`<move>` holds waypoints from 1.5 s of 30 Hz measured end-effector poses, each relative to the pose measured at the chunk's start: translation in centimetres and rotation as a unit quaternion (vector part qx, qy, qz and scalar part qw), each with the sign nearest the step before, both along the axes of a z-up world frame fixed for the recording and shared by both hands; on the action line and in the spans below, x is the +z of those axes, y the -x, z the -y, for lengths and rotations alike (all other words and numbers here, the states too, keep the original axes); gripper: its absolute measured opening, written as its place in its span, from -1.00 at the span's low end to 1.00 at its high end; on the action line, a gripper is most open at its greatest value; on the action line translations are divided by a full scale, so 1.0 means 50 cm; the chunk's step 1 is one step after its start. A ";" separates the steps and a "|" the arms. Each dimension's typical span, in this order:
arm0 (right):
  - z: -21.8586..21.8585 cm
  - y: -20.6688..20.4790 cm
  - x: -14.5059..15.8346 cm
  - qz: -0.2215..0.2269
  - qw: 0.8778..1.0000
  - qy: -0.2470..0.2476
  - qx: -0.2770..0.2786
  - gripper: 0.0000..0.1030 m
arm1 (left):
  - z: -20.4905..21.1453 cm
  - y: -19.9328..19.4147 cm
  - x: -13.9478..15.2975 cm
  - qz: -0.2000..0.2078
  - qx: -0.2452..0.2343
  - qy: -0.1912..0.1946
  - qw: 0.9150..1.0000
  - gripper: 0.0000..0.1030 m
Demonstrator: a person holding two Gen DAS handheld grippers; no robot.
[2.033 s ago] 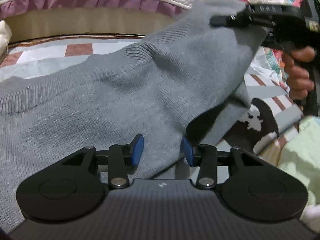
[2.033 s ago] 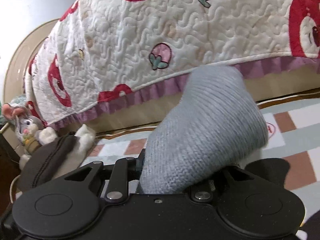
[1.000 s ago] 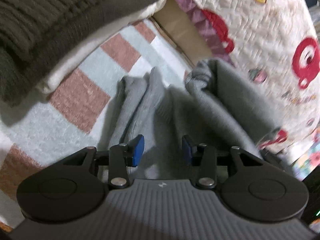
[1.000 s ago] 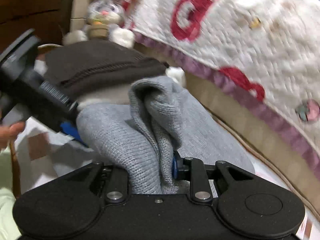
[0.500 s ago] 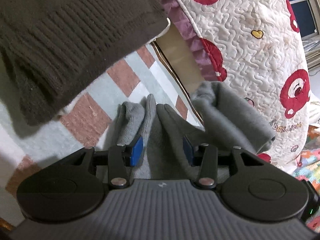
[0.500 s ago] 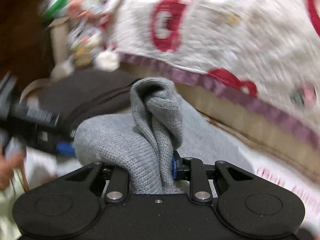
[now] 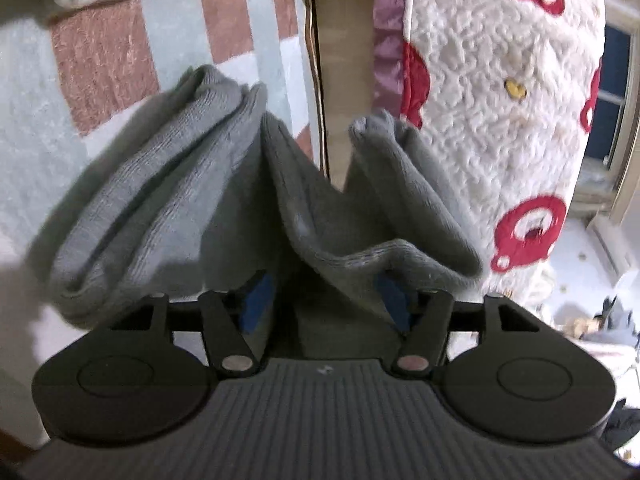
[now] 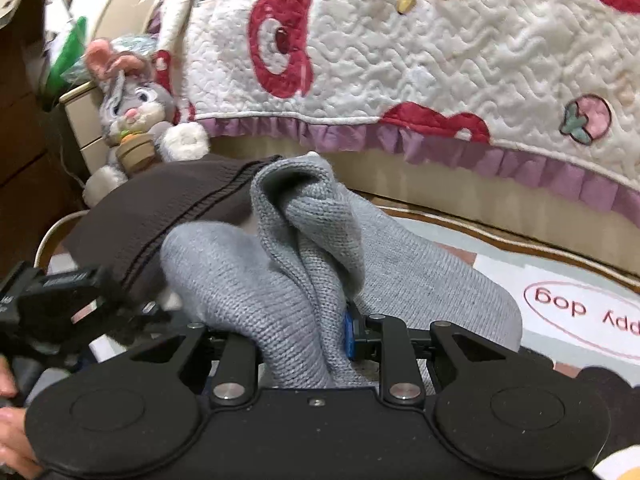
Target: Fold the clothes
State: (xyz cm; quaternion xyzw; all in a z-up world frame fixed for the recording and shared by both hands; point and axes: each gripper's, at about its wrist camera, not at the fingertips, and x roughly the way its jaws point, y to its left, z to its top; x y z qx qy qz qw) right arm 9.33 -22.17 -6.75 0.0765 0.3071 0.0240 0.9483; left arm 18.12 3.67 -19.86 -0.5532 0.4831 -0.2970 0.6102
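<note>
Right wrist view: right gripper point(image 8: 304, 332) fingers clamped on bunched grey sweater point(image 8: 280, 280); left gripper point(image 7: 324, 300) fingers spread around it.

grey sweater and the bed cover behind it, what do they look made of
Grey sweater: looks like a soft, matte knit, wool or acrylic; fine stitch rows show and it bunches in thick folds in the right gripper. Bed cover: looks like quilted cotton, with wavy stitched puffs, red appliqué shapes and a purple ruffled hem.

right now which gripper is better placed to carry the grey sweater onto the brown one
Right. The right gripper is shut on the sweater, with the brown one just ahead. The left gripper has sweater folds between open jaws, no grip.
</note>
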 end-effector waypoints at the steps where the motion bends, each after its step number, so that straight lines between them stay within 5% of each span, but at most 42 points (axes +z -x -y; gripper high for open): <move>1: -0.002 0.006 0.000 0.005 1.000 0.003 0.003 -0.47 | 0.005 0.001 -0.002 0.004 0.015 -0.005 1.000 0.32; 5: -0.007 0.023 -0.001 0.018 1.000 0.012 0.017 -0.47 | 0.023 -0.014 -0.040 -0.016 0.035 0.040 0.998 0.34; 8: -0.021 0.031 -0.003 0.025 0.998 0.046 0.030 -0.47 | 0.039 -0.032 -0.048 0.003 0.024 0.056 0.998 0.02; 9: -0.022 0.033 -0.002 0.027 0.998 0.049 0.032 -0.47 | 0.044 -0.035 -0.042 0.019 0.018 0.045 0.999 -0.55; 10: -0.023 0.035 -0.001 0.030 0.998 0.052 0.033 -0.47 | 0.044 -0.036 -0.029 0.036 0.012 0.029 0.999 -0.75; 15: -0.057 0.042 0.001 0.035 0.990 0.123 0.066 -0.47 | 0.011 -0.032 0.063 0.123 0.005 -0.075 0.990 -0.82; 19: -0.144 0.058 -0.034 0.024 0.954 0.262 0.141 -0.39 | -0.020 -0.027 0.116 0.188 -0.007 -0.173 0.967 -0.83; 21: -0.187 0.052 -0.075 -0.006 0.933 0.316 0.175 -0.36 | -0.025 -0.036 0.098 0.169 -0.016 -0.207 0.963 -0.83; 23: -0.207 0.046 -0.116 -0.021 0.925 0.330 0.187 -0.33 | -0.028 -0.041 0.083 0.155 -0.022 -0.229 0.961 -0.83; 27: -0.207 0.045 -0.141 -0.024 0.930 0.317 0.183 -0.23 | -0.027 -0.041 0.078 0.157 -0.035 -0.259 0.952 -0.82; 32: -0.189 0.081 -0.103 -0.018 0.939 0.277 0.202 -0.03 | -0.025 -0.041 0.073 0.160 -0.051 -0.296 0.941 -0.80; 36: -0.107 0.124 -0.049 -0.017 0.966 0.089 0.240 0.00 | -0.025 -0.040 0.071 0.163 -0.061 -0.324 0.930 -0.76; 40: 0.046 0.142 -0.011 -0.015 0.994 -0.016 0.108 0.09 | -0.055 -0.028 0.115 0.196 -0.031 -0.340 0.919 -0.76; 42: 0.111 0.147 -0.008 -0.009 0.998 -0.041 0.045 0.09 | -0.070 -0.018 0.147 0.229 -0.012 -0.338 0.913 -0.71; 45: 0.160 0.131 -0.015 -0.007 1.000 -0.026 -0.012 0.09 | -0.069 0.001 0.180 0.286 0.002 -0.287 0.915 -0.60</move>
